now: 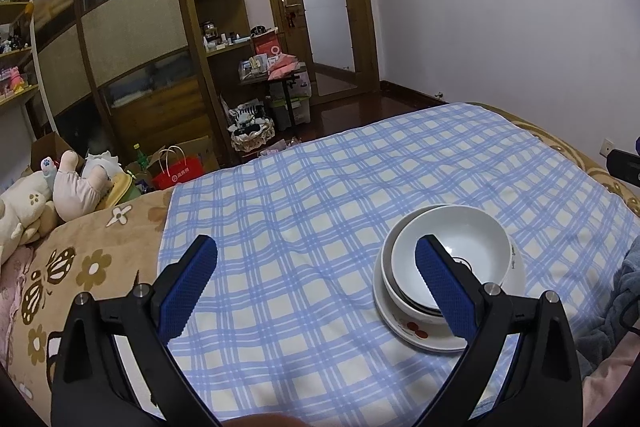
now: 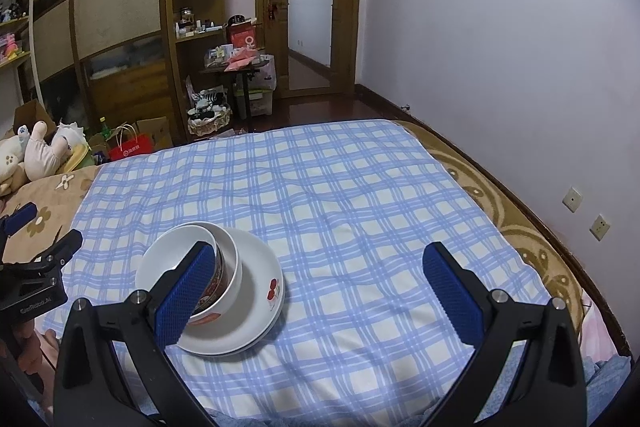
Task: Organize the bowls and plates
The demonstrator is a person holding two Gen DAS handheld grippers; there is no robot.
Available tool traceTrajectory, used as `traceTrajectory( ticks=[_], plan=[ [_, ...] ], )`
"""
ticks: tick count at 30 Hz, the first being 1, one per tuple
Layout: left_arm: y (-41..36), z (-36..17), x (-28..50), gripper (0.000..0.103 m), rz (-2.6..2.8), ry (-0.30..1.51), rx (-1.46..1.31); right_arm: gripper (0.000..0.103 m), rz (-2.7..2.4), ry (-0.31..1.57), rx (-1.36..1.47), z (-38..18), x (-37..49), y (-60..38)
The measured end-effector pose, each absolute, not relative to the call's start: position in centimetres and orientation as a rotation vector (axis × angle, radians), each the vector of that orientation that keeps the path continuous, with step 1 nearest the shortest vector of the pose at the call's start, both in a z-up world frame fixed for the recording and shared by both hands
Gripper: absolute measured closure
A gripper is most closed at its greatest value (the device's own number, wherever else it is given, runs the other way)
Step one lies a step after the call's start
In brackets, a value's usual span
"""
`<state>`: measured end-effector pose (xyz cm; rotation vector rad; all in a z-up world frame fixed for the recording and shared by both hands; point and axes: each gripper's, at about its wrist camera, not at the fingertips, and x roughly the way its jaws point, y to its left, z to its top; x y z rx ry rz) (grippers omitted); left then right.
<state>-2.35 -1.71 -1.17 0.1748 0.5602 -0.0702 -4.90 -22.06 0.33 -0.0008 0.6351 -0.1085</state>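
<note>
Left gripper (image 1: 316, 287) fills the bottom of its frame: jaws spread wide, nothing between them, blue pads facing each other over bare cloth. Right gripper (image 2: 316, 291) likewise at the bottom of its frame, jaws wide apart and empty.

Just beyond the fingers, the stack. In the left wrist view it sits lower right, partly behind the right-hand blue pad; in the right wrist view it sits lower left, partly behind the left-hand pad. A white plate (image 2: 260, 267) with a red cherry print lies at the base, seemingly with a second plate rim under it. Nested on it: a wide white bowl (image 1: 460, 239), with at least one more bowl (image 2: 230, 267) around it; a red-patterned band shows between them. Nest is off-centre on the plate, toward the left in the right wrist view, and tilted.

All rests on the checked blue cloth (image 1: 300, 195) spread over the bed (image 1: 100, 239).

Far: soft toys (image 1: 60, 187) at middle left, wooden wardrobe (image 1: 132, 27) upper left, door (image 1: 320, 7) upper centre.

Judgement: stacking looks done or nearly so; neither gripper has hold of anything. Next move, if any, calls for squaring the bowls on the plate, with care, since the bed is soft.
</note>
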Motion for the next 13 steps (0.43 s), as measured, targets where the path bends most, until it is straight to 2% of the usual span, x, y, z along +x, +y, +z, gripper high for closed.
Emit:
traceTrajectory(
  ticks=[13],
  plan=[
    [-1.74, -1.33, -2.19, 0.005, -0.07, 0.572, 0.178, 0.0, -0.111, 0.641, 0.0, 0.33, -4.96, -22.04]
  ],
)
